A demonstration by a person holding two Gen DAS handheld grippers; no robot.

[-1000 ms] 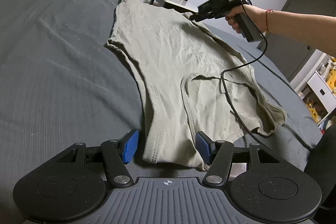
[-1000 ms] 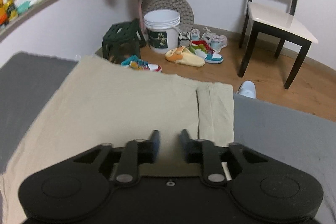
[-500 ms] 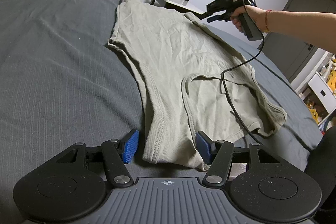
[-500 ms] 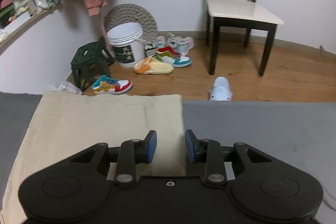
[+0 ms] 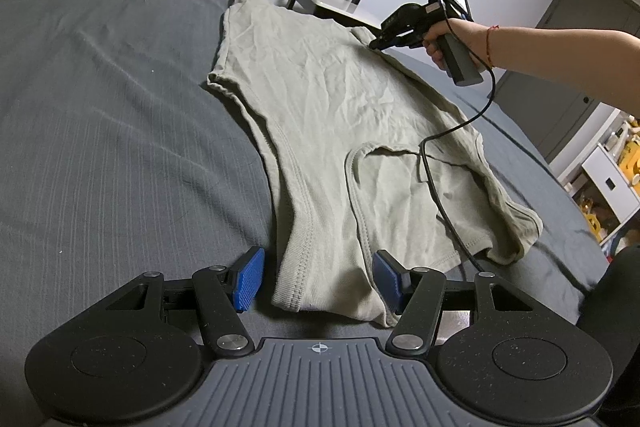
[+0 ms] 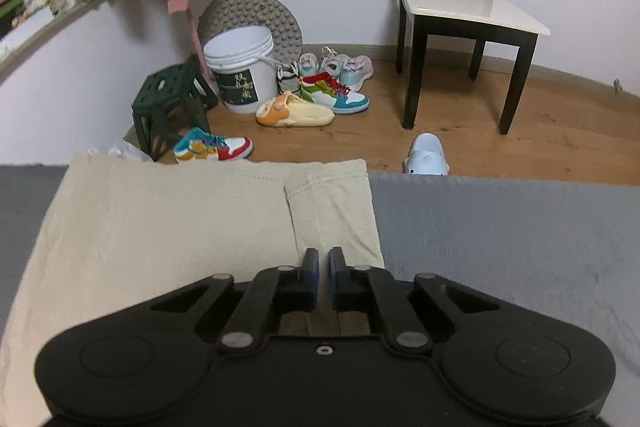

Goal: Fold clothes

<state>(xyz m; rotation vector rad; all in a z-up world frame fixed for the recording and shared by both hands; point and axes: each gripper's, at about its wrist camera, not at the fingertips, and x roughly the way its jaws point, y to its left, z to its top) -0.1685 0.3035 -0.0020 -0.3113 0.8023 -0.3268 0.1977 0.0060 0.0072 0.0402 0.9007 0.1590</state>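
Note:
An olive-beige t-shirt point(image 5: 320, 99) lies spread on the grey bed point(image 5: 100, 127), its neck end nearest the left wrist camera. My left gripper point(image 5: 318, 269) is open. Its blue pads point(image 5: 249, 279) straddle the near shoulder of the shirt without pinching it. At the far hem, a hand holds my right gripper point(image 5: 378, 43) with its tips at the shirt's right corner. In the right wrist view the right gripper point(image 6: 324, 263) is shut on the shirt point(image 6: 160, 219), on a narrow folded-over strip point(image 6: 332, 203) beside the bare sheet point(image 6: 500, 227).
The right gripper's black cable point(image 5: 436, 187) trails across the shirt. Past the bed's far edge stand a chair point(image 6: 460, 7), a white bucket point(image 6: 240, 75), a green stool point(image 6: 168, 107) and several shoes point(image 6: 332, 95). A white cabinet point(image 5: 608, 179) is at the right.
The right gripper's fingers have closed from slightly apart to nearly touching, over the folded strip at the hem. The left gripper has stayed still and open.

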